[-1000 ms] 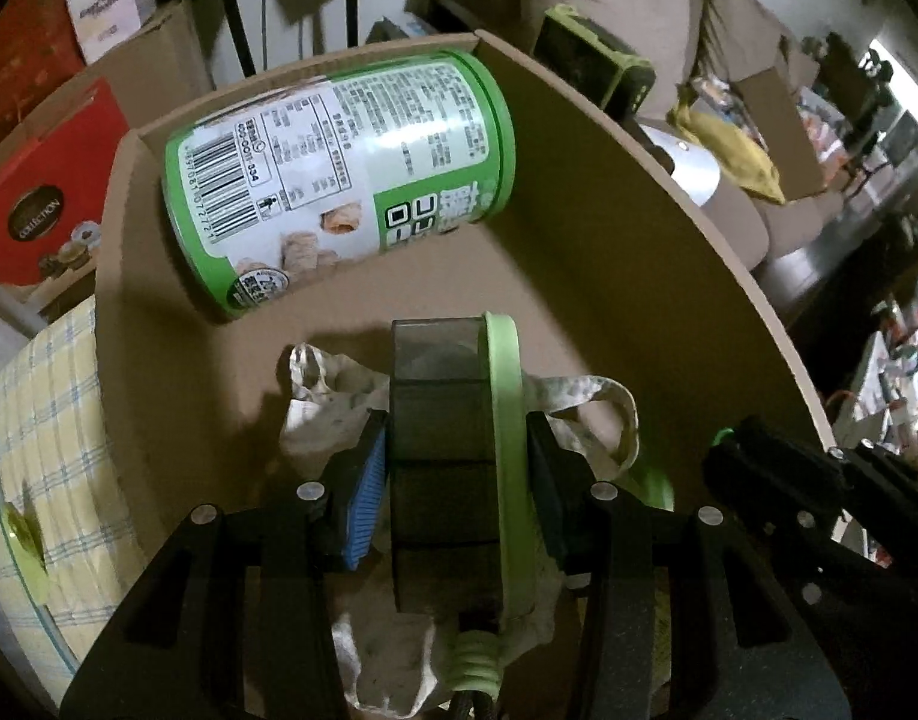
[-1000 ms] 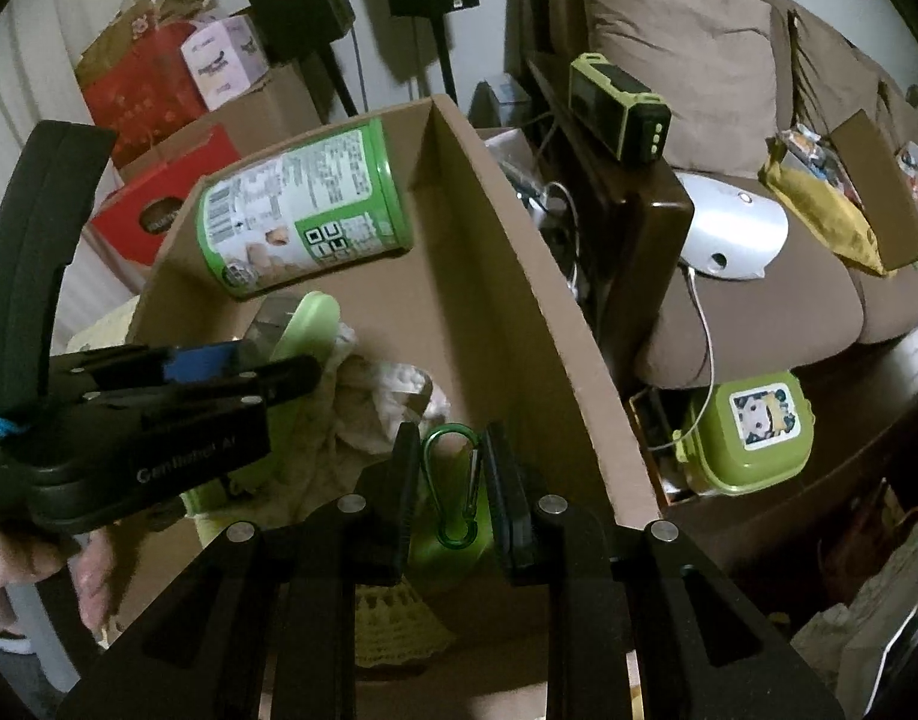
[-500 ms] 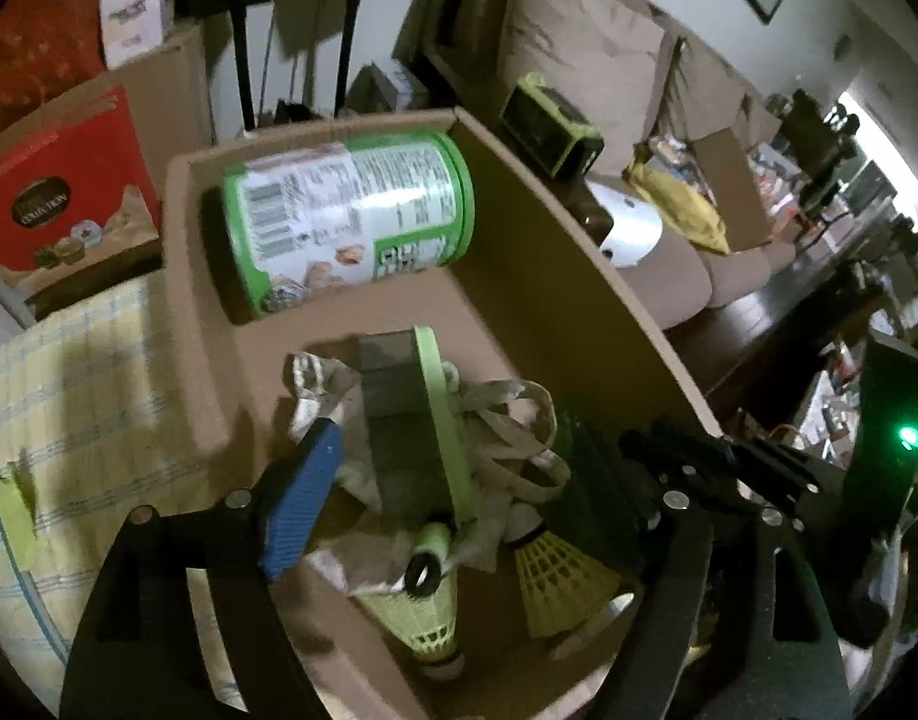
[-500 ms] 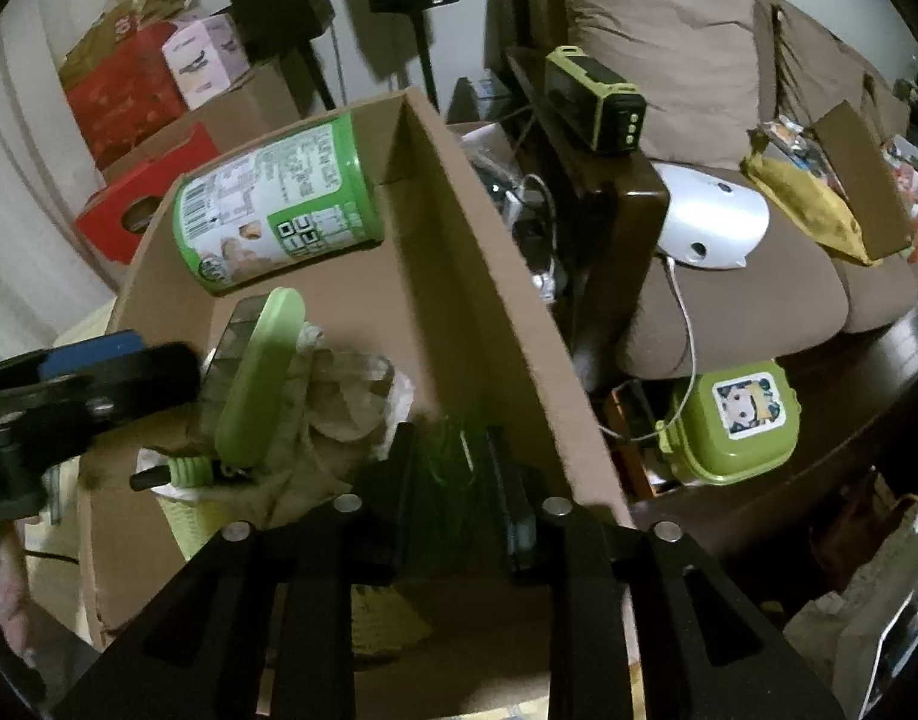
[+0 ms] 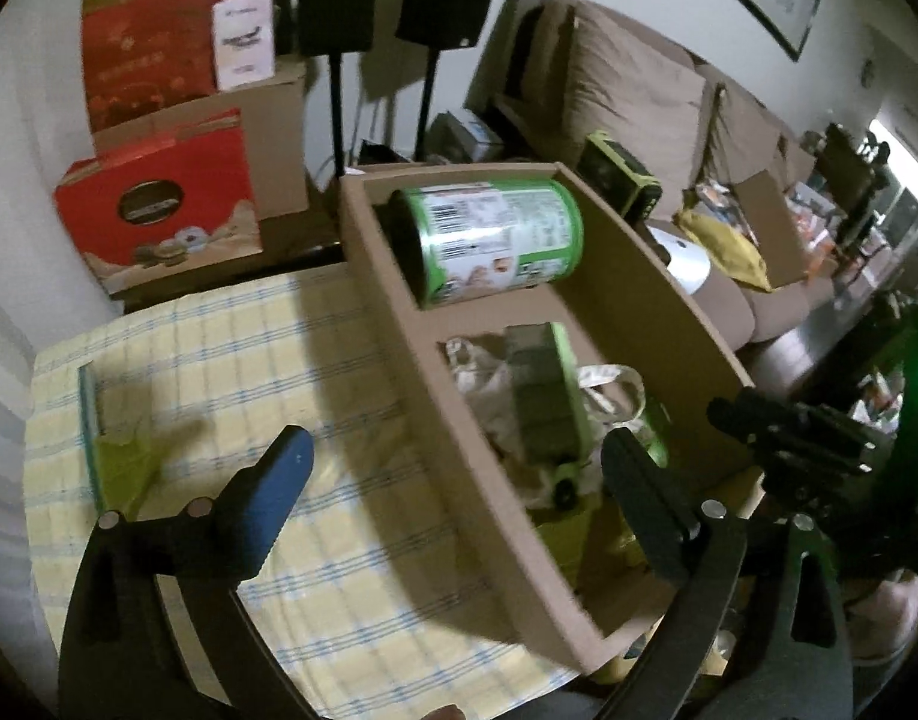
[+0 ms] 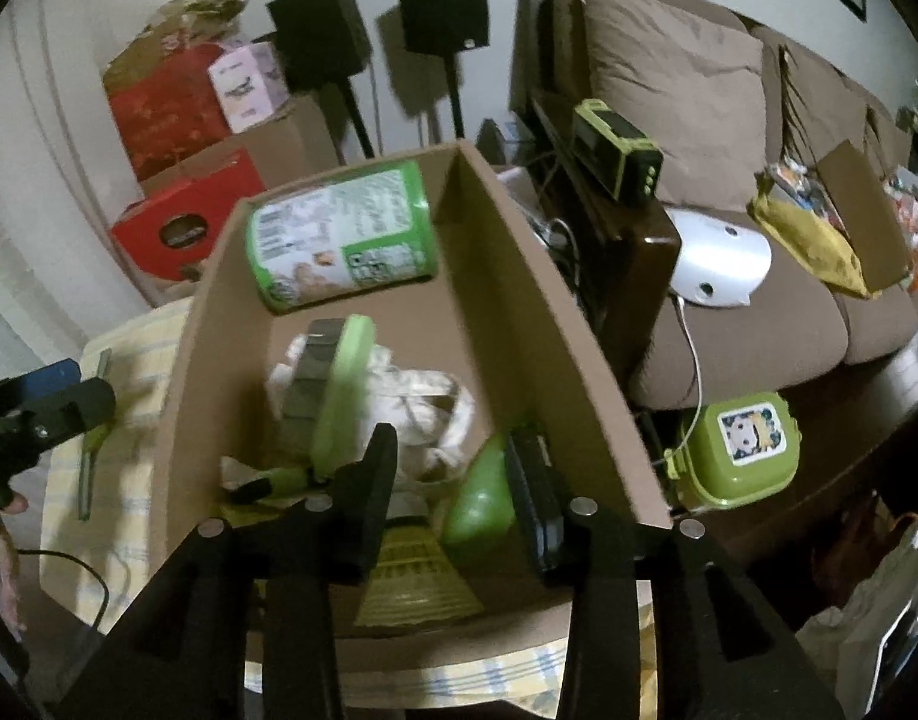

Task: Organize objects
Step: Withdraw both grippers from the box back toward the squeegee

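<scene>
The left gripper (image 5: 453, 480) has just been opening and now gapes wide with nothing between its fingers, straddling the near wall of the cardboard box (image 5: 459, 420) above the checked cloth (image 5: 279, 360). The right gripper (image 6: 453, 480) has also just been opening; its fingers stand apart, released, over a green item (image 6: 480, 501) inside the box. The grey container with a green lid (image 6: 333, 387) lies on a crumpled bag (image 6: 423, 402), with the green can (image 6: 339, 234) on its side at the far end.
</scene>
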A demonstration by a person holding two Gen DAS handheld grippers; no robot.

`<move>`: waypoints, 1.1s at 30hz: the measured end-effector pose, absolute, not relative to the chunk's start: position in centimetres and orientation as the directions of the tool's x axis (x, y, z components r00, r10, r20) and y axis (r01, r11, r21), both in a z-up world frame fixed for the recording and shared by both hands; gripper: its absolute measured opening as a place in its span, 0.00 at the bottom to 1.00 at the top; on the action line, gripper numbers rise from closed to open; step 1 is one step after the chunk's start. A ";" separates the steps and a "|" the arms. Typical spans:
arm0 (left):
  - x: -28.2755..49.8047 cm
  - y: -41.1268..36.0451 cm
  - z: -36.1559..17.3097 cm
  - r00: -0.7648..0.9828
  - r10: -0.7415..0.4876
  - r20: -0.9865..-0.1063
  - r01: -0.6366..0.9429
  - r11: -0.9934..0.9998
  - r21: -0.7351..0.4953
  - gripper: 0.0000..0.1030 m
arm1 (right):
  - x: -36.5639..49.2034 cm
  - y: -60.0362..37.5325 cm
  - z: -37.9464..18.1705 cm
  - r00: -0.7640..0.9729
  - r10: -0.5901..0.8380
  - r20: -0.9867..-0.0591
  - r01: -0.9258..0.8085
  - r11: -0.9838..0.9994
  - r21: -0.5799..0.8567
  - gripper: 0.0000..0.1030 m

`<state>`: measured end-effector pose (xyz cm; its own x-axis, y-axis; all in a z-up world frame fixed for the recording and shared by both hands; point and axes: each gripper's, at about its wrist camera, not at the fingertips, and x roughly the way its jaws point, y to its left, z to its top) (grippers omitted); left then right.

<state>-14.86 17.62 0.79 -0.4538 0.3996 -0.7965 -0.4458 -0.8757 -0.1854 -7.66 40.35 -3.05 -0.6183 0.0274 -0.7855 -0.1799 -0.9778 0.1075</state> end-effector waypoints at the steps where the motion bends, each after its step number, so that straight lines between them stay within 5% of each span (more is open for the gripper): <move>1: -14.7 17.3 0.8 -0.459 0.394 -0.796 -0.442 -0.879 -0.180 0.94 | -7.6 39.9 -2.8 -0.624 0.024 -0.781 -0.173 -0.979 0.107 0.41; 15: -12.4 12.2 0.5 -0.531 0.330 -0.780 -0.380 -0.916 -0.128 1.00 | -7.2 34.4 -1.7 -0.657 -0.044 -0.753 -0.081 -0.988 0.128 0.77; 33: -12.7 1.1 -3.0 -0.540 0.179 -0.822 -0.177 -0.979 -0.097 1.00 | -8.4 26.1 -1.9 -0.643 -0.140 -0.753 0.074 -0.990 0.122 0.82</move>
